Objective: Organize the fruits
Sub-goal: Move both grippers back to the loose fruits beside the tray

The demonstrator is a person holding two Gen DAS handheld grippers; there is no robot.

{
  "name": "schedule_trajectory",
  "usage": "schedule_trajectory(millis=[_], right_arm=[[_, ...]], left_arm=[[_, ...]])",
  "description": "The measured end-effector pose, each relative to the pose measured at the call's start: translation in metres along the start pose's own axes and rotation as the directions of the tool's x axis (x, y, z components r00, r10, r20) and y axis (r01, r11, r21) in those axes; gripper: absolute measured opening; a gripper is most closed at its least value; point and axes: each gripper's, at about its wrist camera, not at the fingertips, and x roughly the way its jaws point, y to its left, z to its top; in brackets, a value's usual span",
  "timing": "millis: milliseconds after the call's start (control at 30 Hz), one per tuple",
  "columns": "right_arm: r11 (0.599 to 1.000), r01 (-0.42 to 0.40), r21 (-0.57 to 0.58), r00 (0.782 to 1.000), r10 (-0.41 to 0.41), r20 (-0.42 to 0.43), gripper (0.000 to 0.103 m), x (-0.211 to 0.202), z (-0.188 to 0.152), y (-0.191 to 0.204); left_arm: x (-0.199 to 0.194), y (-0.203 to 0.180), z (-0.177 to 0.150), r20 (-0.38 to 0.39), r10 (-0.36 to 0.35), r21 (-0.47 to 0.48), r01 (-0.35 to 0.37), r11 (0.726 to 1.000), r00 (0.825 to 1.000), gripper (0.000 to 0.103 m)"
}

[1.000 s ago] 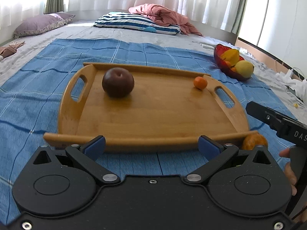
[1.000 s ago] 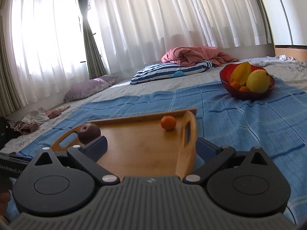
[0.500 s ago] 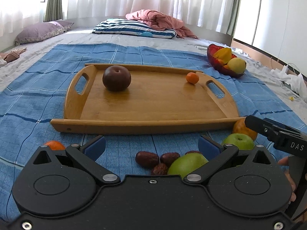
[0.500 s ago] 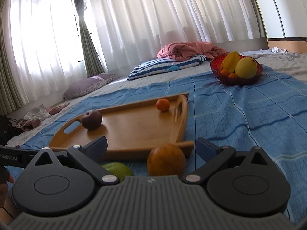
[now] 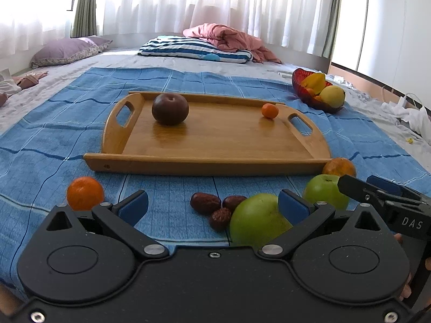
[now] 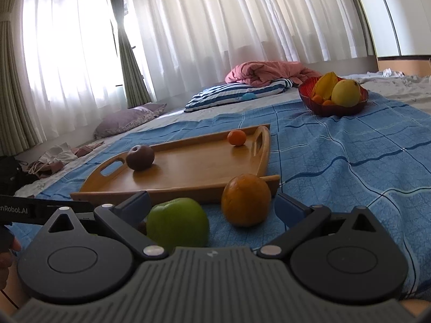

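Observation:
A wooden tray [image 5: 215, 145] lies on the blue blanket and holds a dark plum [image 5: 169, 109] and a small tangerine [image 5: 269, 111]. In front of it lie an orange [image 5: 85, 192], three dates [image 5: 212, 207], a large green fruit [image 5: 257, 219], a green apple [image 5: 324, 191] and another orange [image 5: 339, 167]. My left gripper [image 5: 212, 206] is open and empty above the dates. My right gripper [image 6: 212, 208] is open and empty, with the green apple [image 6: 176, 224] and the orange [image 6: 245, 199] between its fingers' lines. The tray also shows in the right wrist view [image 6: 188, 167].
A red bowl [image 5: 316, 92] with yellow fruit stands at the back right on the blanket [image 5: 54, 134]. Pillows [image 5: 194, 48] and a pink duvet lie beyond. Clothes lie on the floor at left and right. The right gripper's body [image 5: 388, 204] is at my right.
Both grippers have pulled back and risen from the tray. The loose fruits in front of the tray have come into view. Both stay open.

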Motion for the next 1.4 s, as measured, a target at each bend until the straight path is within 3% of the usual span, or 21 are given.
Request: schedule_trajectory(millis=[500, 667, 767, 833, 900, 1133, 1400], right_arm=[[0.997, -0.001, -0.072, 1.000, 0.000, -0.013, 0.103, 0.000, -0.014, 0.017], [0.995, -0.002, -0.097, 1.000, -0.001, -0.028, 0.102, 0.005, -0.015, 0.022], [0.994, -0.009, -0.107, 0.999, 0.005, -0.034, 0.100, 0.006, -0.016, 0.024], [0.993, -0.019, -0.118, 0.999, 0.014, -0.041, 0.096, 0.006, -0.017, 0.025], [0.991, -0.022, -0.128, 0.999, 0.015, -0.050, 0.090, 0.007, -0.019, 0.027], [0.988, -0.042, -0.146, 0.996, 0.031, -0.080, 0.075, 0.011, -0.022, 0.031], [0.988, -0.055, -0.144, 0.994, 0.040, -0.106, 0.065, 0.024, -0.020, 0.032]], left_arm=[[-0.003, -0.017, -0.020, -0.031, -0.020, 0.033, 0.021, 0.999, 0.999, 0.101], [-0.003, -0.017, -0.021, -0.035, -0.043, 0.014, 0.043, 0.999, 0.998, 0.089], [-0.005, -0.018, -0.021, -0.039, -0.071, 0.004, 0.071, 0.997, 0.997, 0.074], [-0.005, -0.022, -0.020, -0.045, -0.104, 0.011, 0.104, 0.994, 0.994, 0.058], [-0.002, -0.026, -0.019, -0.062, -0.120, 0.022, 0.122, 0.992, 0.991, 0.053], [0.003, -0.032, -0.021, -0.059, -0.104, 0.051, 0.107, 0.993, 0.993, 0.054], [0.014, -0.024, -0.020, -0.079, -0.133, -0.010, 0.132, 0.991, 0.988, 0.055]])
